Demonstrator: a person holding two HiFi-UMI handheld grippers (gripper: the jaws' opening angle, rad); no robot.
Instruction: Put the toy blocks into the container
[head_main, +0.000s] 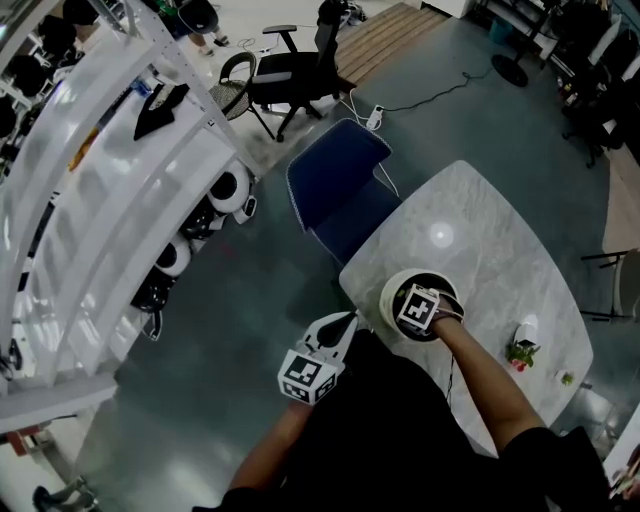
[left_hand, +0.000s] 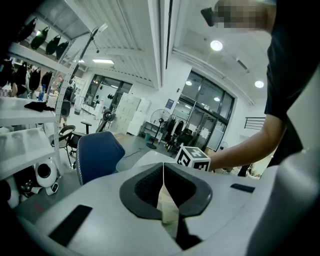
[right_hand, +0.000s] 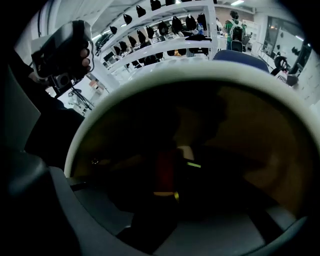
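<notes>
Marble table (head_main: 480, 250) with a blue chair (head_main: 335, 185) pushed up to its far edge. The white-rimmed container (head_main: 388, 295) sits near the table's near-left edge and is dark inside.

The right gripper (head_main: 421, 308) points steeply down into the container's mouth, its marker cube inside the rim in the head view. The right gripper view looks straight into the bowl: a red block (right_hand: 164, 172) stands between the jaws, which are part-way apart and appear clamped on it. It's dim in there, so pad contact is a judgement. A pale bit and a green streak show just past the block; I can't tell what they are.

The left gripper (left_hand: 163, 185) is off the table's left edge, roughly level, with its jaws pressed together and nothing between them. It is idle.

More toy pieces lie on the table well right of the container: a green/white/red cluster (head_main: 521, 350), with a small green piece (head_main: 567, 379) beyond it toward the right edge.

Handling, as a judgement:
- The blocks look small, light and rigid, probably smooth plastic, so a bit slippery and not fragile.
- Take them across two flat opposite faces at mid-height.
- Release low inside the container so they don't bounce out.

Step in hand: the red block is inside the rim, ready to let go. At least two pieces are left.
</notes>
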